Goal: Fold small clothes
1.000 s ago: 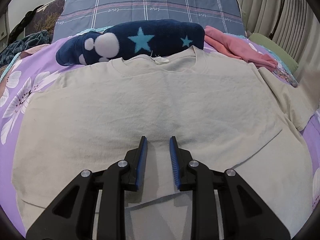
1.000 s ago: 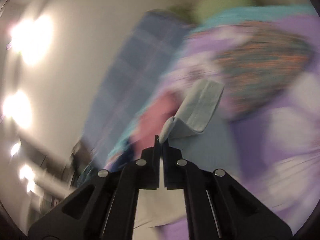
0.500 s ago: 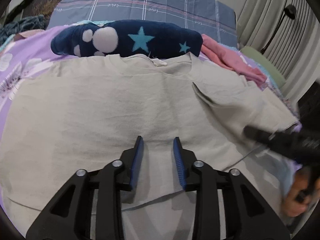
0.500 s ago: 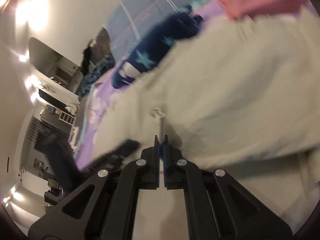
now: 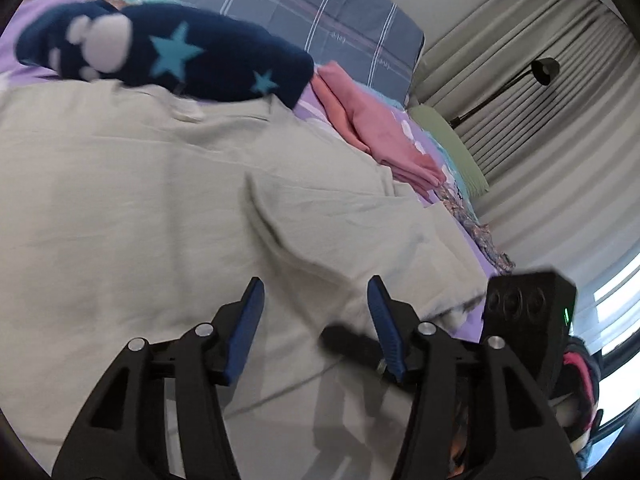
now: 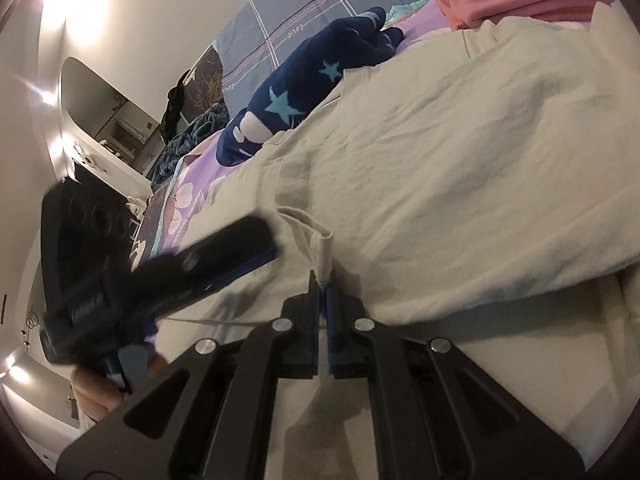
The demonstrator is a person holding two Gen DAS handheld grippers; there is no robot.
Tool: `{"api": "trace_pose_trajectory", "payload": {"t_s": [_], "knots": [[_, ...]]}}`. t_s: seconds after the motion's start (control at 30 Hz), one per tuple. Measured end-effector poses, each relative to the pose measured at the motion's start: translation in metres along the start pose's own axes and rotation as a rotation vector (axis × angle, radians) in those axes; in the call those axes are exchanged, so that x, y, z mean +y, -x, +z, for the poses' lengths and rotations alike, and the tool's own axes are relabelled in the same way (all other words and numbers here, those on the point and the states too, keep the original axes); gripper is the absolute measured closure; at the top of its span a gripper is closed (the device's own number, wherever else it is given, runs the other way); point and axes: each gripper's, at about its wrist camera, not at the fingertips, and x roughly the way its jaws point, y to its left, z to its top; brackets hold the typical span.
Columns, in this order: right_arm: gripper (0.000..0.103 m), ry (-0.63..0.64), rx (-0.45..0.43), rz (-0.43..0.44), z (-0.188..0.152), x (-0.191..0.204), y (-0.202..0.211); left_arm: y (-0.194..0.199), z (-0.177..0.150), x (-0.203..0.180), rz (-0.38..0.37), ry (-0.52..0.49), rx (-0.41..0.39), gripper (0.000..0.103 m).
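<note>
The beige T-shirt (image 5: 132,200) lay flat on the bed (image 5: 436,148). The right gripper (image 6: 323,280) pinched its sleeve edge to fold it inward, while the left gripper (image 5: 316,300) hung spread above the cloth.

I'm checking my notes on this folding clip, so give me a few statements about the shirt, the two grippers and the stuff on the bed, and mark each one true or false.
1. The right gripper is shut on a pinch of the beige T-shirt. True.
2. The left gripper is clamped on the shirt. False: its jaws stand open above the fabric, holding nothing.
3. A navy star-patterned fleece item lies beyond the shirt's collar. True.
4. The pink garment lies on top of the T-shirt. False: it lies beside the shirt, on the purple bedspread.
5. The shirt's right sleeve has been brought over onto its body. True.
</note>
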Motion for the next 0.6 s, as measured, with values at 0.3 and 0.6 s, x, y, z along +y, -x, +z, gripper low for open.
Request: {"api": "trace_pose_trajectory", "payload": {"t_s": [0.3,0.6], "knots": [[0.094,0.036,-0.021,0.016,-0.002,0.002,0.018,-0.012,0.025,-0.037,0.066,-0.118,-0.021,0.100],[0.103,-0.195,-0.175,-0.115,-0.012,-0.046,0.053,0.101,0.053,-0.061,0.110,-0.221,-0.270,0.100]]}}
